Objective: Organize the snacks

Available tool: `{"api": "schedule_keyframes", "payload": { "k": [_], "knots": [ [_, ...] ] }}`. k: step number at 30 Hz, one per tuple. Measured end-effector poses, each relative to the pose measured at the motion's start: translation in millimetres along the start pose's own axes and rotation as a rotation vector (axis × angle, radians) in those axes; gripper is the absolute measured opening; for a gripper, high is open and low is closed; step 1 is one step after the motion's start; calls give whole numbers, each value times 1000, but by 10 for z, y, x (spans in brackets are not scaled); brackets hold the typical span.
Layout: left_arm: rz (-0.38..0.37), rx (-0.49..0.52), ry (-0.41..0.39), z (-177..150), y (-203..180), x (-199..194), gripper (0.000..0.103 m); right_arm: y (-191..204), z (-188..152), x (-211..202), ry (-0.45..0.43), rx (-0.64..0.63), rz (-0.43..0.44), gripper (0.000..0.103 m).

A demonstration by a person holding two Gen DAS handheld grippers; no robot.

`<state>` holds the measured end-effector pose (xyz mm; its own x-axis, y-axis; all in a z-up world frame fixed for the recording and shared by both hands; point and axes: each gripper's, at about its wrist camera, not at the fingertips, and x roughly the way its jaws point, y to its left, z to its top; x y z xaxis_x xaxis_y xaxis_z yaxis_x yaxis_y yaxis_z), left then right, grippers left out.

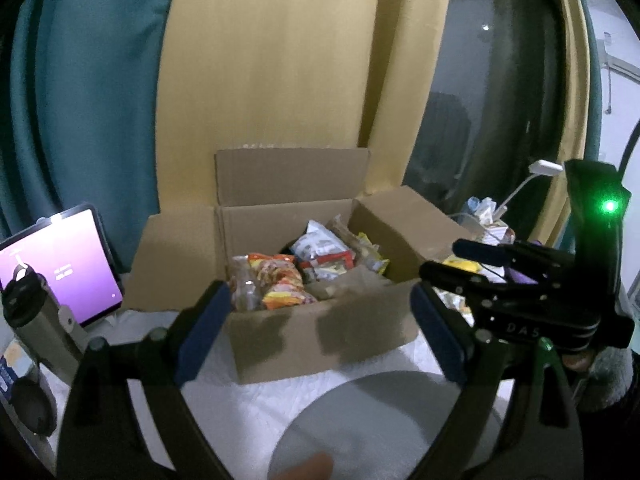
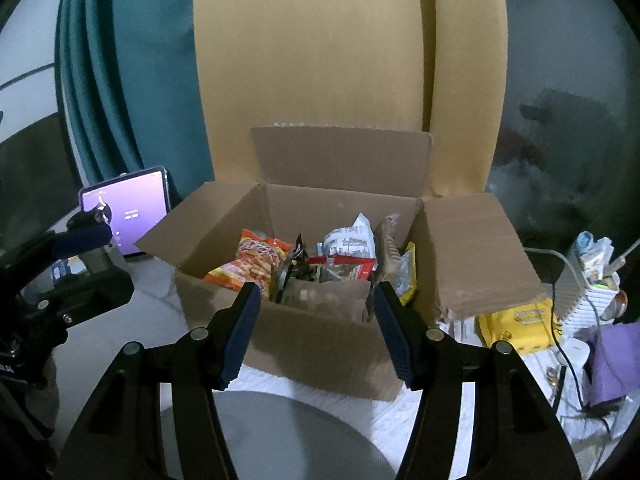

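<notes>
Facing cardboard box (image 2: pixel 320 320) | left gripper (image 1: pixel 320 332), right gripper (image 2: pixel 316 332) level | jaws spread, empty

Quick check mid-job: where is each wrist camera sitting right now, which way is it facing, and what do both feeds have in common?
Left wrist: on the left gripper, open, facing the cardboard box of snacks; the right gripper enters at right.
Right wrist: on the right gripper, open, facing the same cardboard box; the left gripper enters at left.
Shared: box, orange snack bag, purple-screen tablet, grey plate.
</notes>
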<state>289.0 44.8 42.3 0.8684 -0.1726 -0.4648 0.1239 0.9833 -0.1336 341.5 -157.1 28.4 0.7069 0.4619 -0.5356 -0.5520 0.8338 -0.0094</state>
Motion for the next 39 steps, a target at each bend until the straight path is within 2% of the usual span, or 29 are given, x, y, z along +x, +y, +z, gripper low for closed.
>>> {"api": "schedule_keyframes", "payload": {
  "k": [11,25,27,29,39],
  "knots": [
    [-2,-7,-56,-197,-204,-537,92,120,-223,-521,-52,-11,-25,62],
    [-19,-26,-109,-651,-436,-1047,92,191,-697,-1164,-95,-10,-84,63],
    [5,-14,-117,-700,-482,-1126,92,201,-764,-1284,-111,-3,-87,64],
    [31,7,-127,-747,-532,-1197,92,214,-820,-1380,-123,6,-86,75],
    [20,33,-144,-915,-697,-1459,92,230,-1136,-1834,-151,31,-115,75]
  ]
}}
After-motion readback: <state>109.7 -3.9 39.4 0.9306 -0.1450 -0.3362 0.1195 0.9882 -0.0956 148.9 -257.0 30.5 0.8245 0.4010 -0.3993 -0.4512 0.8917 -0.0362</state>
